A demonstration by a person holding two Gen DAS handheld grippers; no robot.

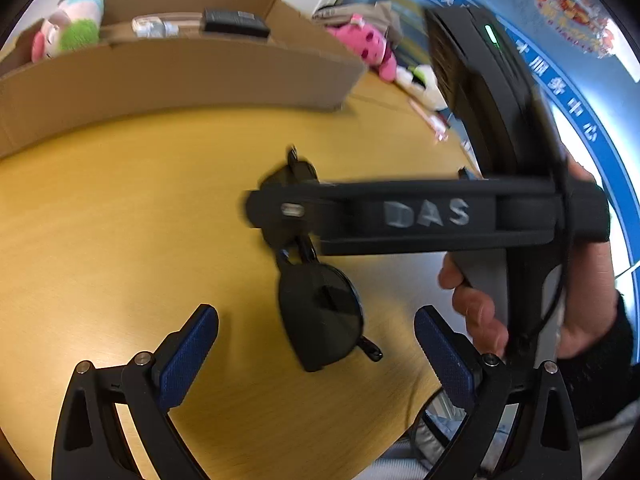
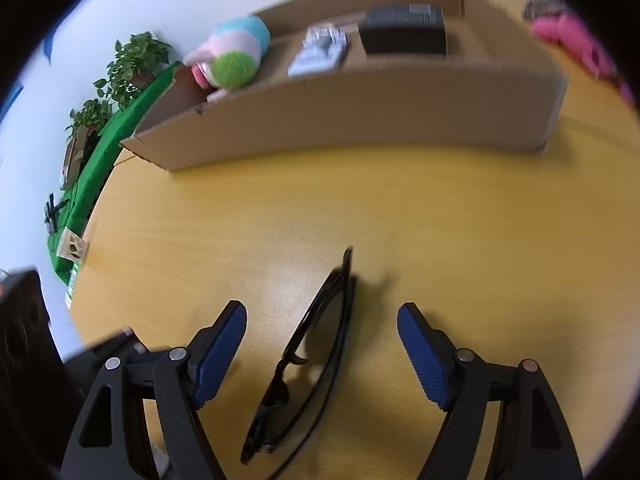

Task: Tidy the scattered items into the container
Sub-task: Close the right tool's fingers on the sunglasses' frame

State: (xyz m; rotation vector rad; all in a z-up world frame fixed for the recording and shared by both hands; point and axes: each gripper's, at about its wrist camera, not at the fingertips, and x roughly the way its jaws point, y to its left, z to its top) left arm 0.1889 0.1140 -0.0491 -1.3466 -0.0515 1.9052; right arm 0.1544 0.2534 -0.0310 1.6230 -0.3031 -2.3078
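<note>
Pick-up step for the dark folded sunglasses with black frame [image 2: 308,364] — they lay flat on the yellow wood-grain table [image 2: 440,220], in front of the long open brown cardboard box [image 2: 360,108] that serves as the container, well apart from its near wall.

The right gripper [image 2: 322,356] pointed steeply down over them with its blue-padded fingers [image 2: 222,344] spread apart, one each side of the frame, neither touching it — nothing gripped.

The left gripper [image 1: 316,356] was also spread wide and empty; the sunglasses [image 1: 320,312] sat between and just ahead of its fingers. The black body of the right gripper, held by the person's hand [image 1: 532,312], crossed that view above the glasses.

Already in the box: a pastel plush toy with green patch [image 2: 232,56], a clear-wrapped pale packet [image 2: 320,50] and a black rectangular box [image 2: 404,30]. A pink plush toy [image 1: 368,46] lay outside, beyond the box's end, so more was probably left to tidy.

Next move, as I judged it: lower the right gripper until the pads bracket the thin frame low at table level, close gently — the frame is slim and slick, likely to slip or pivot — then lift and carry over the near wall.
</note>
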